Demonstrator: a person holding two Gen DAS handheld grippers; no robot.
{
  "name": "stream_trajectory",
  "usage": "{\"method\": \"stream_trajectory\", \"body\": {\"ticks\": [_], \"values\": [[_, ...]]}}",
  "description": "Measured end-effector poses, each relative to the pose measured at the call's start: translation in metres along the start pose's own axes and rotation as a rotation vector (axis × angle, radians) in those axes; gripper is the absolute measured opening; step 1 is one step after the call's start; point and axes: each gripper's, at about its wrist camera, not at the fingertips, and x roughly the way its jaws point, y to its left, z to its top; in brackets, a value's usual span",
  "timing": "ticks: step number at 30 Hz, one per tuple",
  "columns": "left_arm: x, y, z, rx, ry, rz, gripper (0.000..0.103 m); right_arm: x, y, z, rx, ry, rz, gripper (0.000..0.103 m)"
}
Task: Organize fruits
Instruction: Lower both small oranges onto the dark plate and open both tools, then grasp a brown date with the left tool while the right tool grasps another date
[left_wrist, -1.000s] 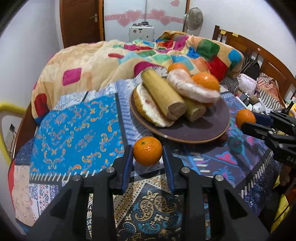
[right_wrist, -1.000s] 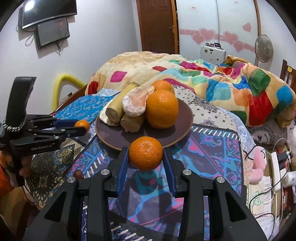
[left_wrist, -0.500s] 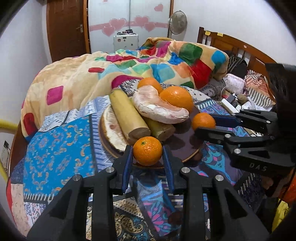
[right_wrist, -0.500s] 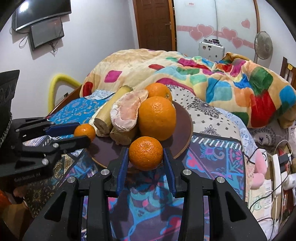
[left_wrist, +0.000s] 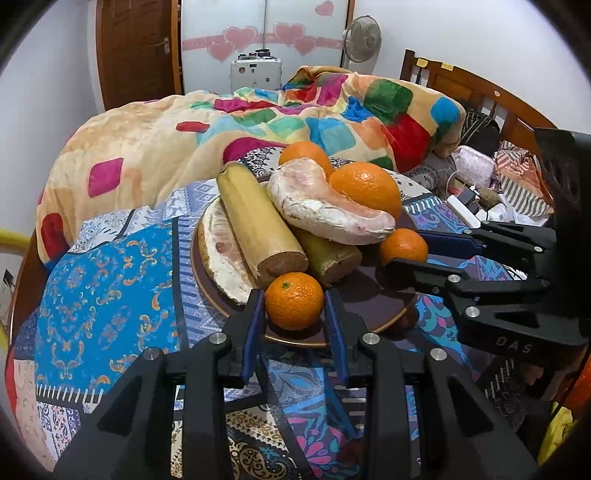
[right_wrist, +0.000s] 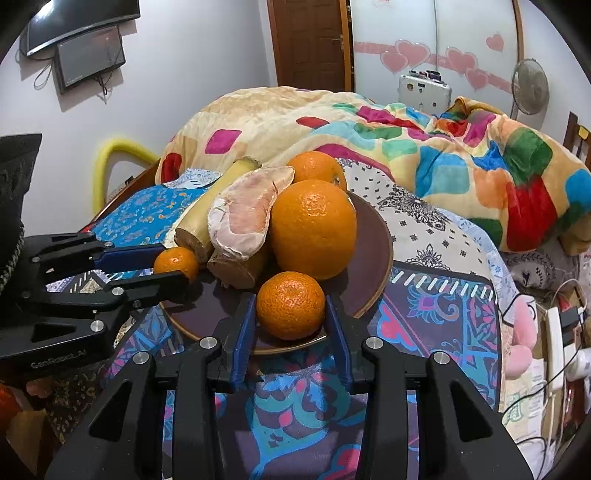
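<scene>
Room: a bedroom. The fruit sits on a bed spread with a blue patterned cover (left_wrist: 103, 277), with a colourful blanket (left_wrist: 147, 155) heaped behind it.
Plate: a dark brown plate (left_wrist: 364, 299) lies on the cover, piled with a large orange (right_wrist: 314, 229), a peeled pomelo segment (right_wrist: 243, 221) and a thick yellow stalk piece (left_wrist: 258, 225).
Left tongs (left_wrist: 294, 295): closed on the left mandarin (left_wrist: 294, 305), with both blue pads against its sides. The fruit is at the plate's near edge, just in front of the stalk ends.
Right tongs (right_wrist: 290, 301): the jaws have just been opening, with the right mandarin (right_wrist: 290, 305) between them. The pads look to be touching the peel, so I read this as a loosening grip, not a release.
Where that one sits: on the plate's front rim, just below the large orange.
Handling: I would guess the mandarins are light, round and soft-skinned. The peel gives a little and bruises if pinched hard. They will roll once let go.
Hold: across the widest part, as both pairs have it, with gentle pressure.
Risk: the rim slopes, so a mandarin freed there could roll off onto the cover. Further in, against the pile, looks safer.
</scene>
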Motion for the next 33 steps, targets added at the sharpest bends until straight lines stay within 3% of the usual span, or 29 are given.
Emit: {"method": "stream_trajectory", "body": {"ticks": [4, 14, 18, 25, 30, 33], "values": [[-0.007, -0.001, -0.001, 0.007, -0.021, 0.0, 0.044, -0.009, 0.002, -0.001, -0.005, -0.023, -0.005, 0.044], [-0.036, -0.005, -0.009, 0.028, -0.066, 0.03, 0.049, -0.026, 0.01, -0.015, -0.03, -0.029, 0.012, 0.044], [-0.044, -0.001, -0.017, 0.02, -0.068, 0.051, 0.057, -0.022, 0.015, -0.025, -0.041, -0.002, 0.019, 0.044], [-0.048, 0.01, -0.029, 0.003, -0.061, 0.065, 0.06, -0.003, 0.023, -0.026, -0.063, 0.065, 0.031, 0.043], [-0.046, 0.014, -0.035, -0.001, -0.05, 0.059, 0.06, 0.008, 0.026, -0.024, -0.075, 0.09, 0.035, 0.025], [-0.046, 0.016, -0.038, -0.006, -0.043, 0.055, 0.06, 0.006, 0.026, -0.024, -0.071, 0.084, 0.036, 0.022]]}}
